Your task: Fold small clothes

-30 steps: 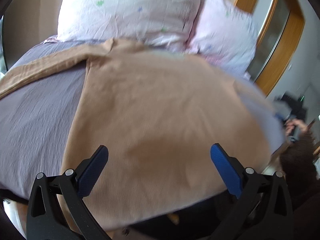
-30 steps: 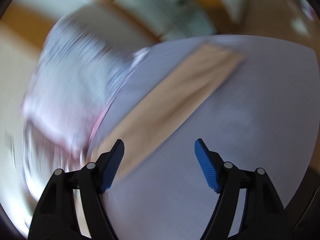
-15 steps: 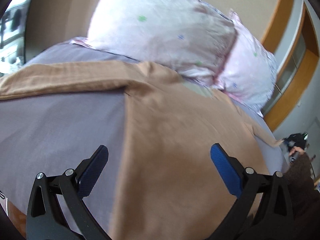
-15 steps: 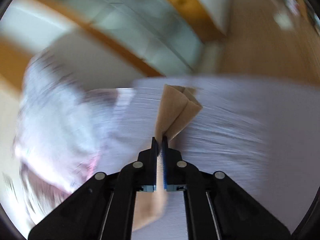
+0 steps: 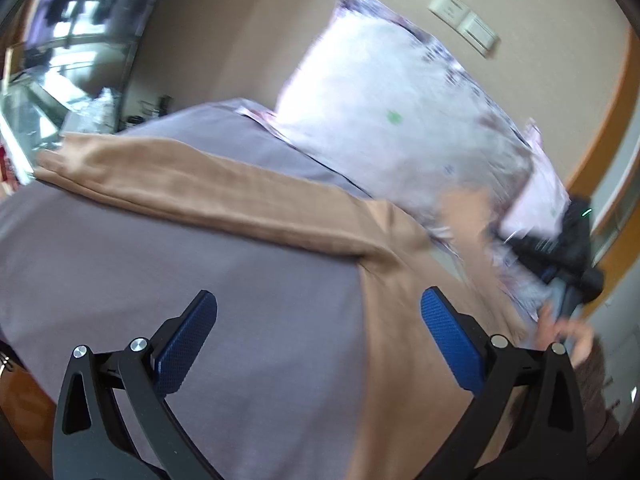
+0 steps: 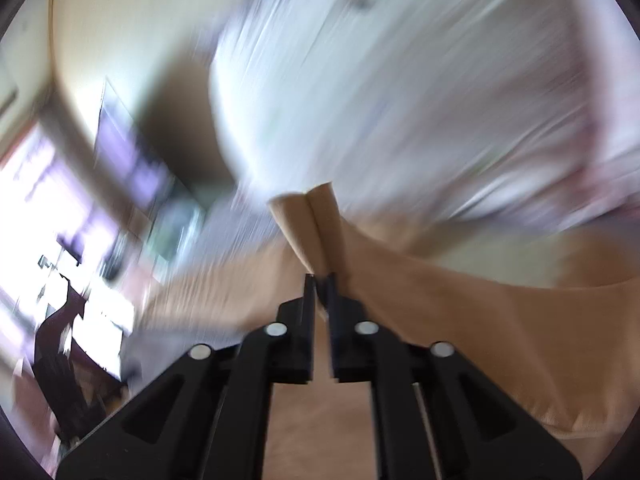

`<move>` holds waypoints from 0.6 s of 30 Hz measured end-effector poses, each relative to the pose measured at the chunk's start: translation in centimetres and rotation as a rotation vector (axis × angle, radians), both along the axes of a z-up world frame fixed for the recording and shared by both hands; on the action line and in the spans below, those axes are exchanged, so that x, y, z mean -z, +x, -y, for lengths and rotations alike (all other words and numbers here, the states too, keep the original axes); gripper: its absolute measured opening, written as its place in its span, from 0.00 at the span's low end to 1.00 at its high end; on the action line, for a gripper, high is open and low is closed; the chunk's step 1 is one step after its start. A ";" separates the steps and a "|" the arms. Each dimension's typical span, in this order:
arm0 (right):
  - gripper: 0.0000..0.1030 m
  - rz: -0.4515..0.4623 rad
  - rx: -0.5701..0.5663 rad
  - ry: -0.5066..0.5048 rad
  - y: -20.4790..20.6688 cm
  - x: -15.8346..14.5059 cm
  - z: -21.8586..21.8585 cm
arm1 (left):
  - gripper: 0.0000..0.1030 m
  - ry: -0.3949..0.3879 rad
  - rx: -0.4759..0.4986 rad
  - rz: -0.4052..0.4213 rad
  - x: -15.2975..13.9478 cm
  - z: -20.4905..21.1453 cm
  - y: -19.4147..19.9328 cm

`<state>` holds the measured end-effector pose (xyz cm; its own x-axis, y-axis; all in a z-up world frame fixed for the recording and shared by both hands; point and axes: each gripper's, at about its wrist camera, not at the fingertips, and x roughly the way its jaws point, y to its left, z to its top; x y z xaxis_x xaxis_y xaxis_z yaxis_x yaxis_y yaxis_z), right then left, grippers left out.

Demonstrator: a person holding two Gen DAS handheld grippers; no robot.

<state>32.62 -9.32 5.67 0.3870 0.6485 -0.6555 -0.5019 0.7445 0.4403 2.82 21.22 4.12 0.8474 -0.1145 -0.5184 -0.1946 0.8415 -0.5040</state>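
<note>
A tan long-sleeved garment (image 5: 404, 360) lies on a grey-purple bed sheet (image 5: 160, 280), one sleeve (image 5: 180, 184) stretched out to the left. My left gripper (image 5: 318, 328) is open and empty, hovering above the sheet beside the garment's body. My right gripper (image 6: 319, 278) is shut on a pinched end of the tan garment (image 6: 316, 224), lifted in front of the pillows; that view is heavily blurred. The right gripper also shows blurred at the right of the left wrist view (image 5: 560, 276).
Two white-and-pink pillows (image 5: 400, 112) stand against the beige headboard wall (image 5: 224, 32). A window and clutter (image 5: 52, 60) are at the far left. A wooden frame (image 5: 600, 152) runs at the right. The bed edge drops off at lower left.
My right gripper, shut on the tan end, has swung it up and over toward the pillows. My left gripper has turned left, so the sleeve and sheet fill its view. It stays open.
</note>
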 end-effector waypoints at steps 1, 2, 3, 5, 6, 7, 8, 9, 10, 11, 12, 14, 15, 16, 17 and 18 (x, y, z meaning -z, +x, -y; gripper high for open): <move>0.22 -0.083 -0.069 -0.021 -0.1 2.2 -2.2 | 0.99 -0.019 -0.023 -0.001 0.0 -1.1 -0.1; 0.38 -0.123 -0.095 -0.028 -0.8 3.1 -3.2 | 0.99 -0.042 -0.046 -0.006 0.1 -2.3 -0.1; 0.49 -0.142 -0.107 -0.022 -1.8 3.6 -3.3 | 0.99 -0.066 -0.072 -0.017 0.2 -3.4 0.0; 0.60 -0.125 -0.074 0.016 -1.9 3.2 -1.7 | 0.99 -0.135 -0.125 -0.036 0.7 -6.1 0.3; 0.70 -0.102 -0.047 0.039 -2.0 2.5 -0.4 | 0.99 -0.180 -0.159 -0.047 1.1 -7.7 0.6; 0.74 -0.077 -0.016 0.064 -2.4 1.7 1.2 | 0.99 -0.224 -0.192 -0.064 1.6 -9.2 0.8; 0.80 -0.058 0.005 0.080 -2.8 1.1 2.2 | 0.99 -0.252 -0.210 -0.074 1.9 -10.1 1.0; 0.83 -0.041 0.020 0.092 -2.7 0.6 3.6 | 0.98 -0.287 -0.237 -0.088 2.4 -11.3 1.1; 0.84 -0.024 0.033 0.098 -3.1 0.0 4.1 | 0.96 -0.314 -0.259 -0.094 2.7 -12.3 1.2; 0.85 -0.007 0.048 0.100 -3.7 -0.4 5.1 | 0.94 -0.357 -0.297 -0.104 3.2 -13.7 1.4; 0.87 0.003 0.058 0.102 -4.0 -0.6 6.0 | 0.89 -0.377 -0.322 -0.110 3.4 -14.5 1.3; 0.87 0.009 0.070 0.099 -4.1 -0.7 6.9 | 0.85 -0.425 -0.370 -0.109 3.6 -16.0 1.0; 0.87 0.008 0.076 0.099 -4.2 -0.8 7.6 | 0.85 -0.444 -0.399 -0.111 3.6 -16.6 0.8; 0.87 0.007 0.078 0.102 -4.8 -0.7 8.0 | 0.85 -0.459 -0.419 -0.110 3.7 -17.0 0.7; 0.87 0.006 0.084 0.107 -4.8 -0.5 8.4 | 0.85 -0.477 -0.436 -0.110 3.7 -17.6 0.6; 0.87 0.006 0.088 0.112 -5.3 -0.6 8.7 | 0.85 -0.492 -0.439 -0.113 3.8 -18.0 0.7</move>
<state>27.33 -18.01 6.30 0.4491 0.6809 -0.5785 -0.4398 0.7320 0.5203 3.54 39.26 0.37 0.8128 -0.0170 -0.5822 -0.5407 0.3497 -0.7651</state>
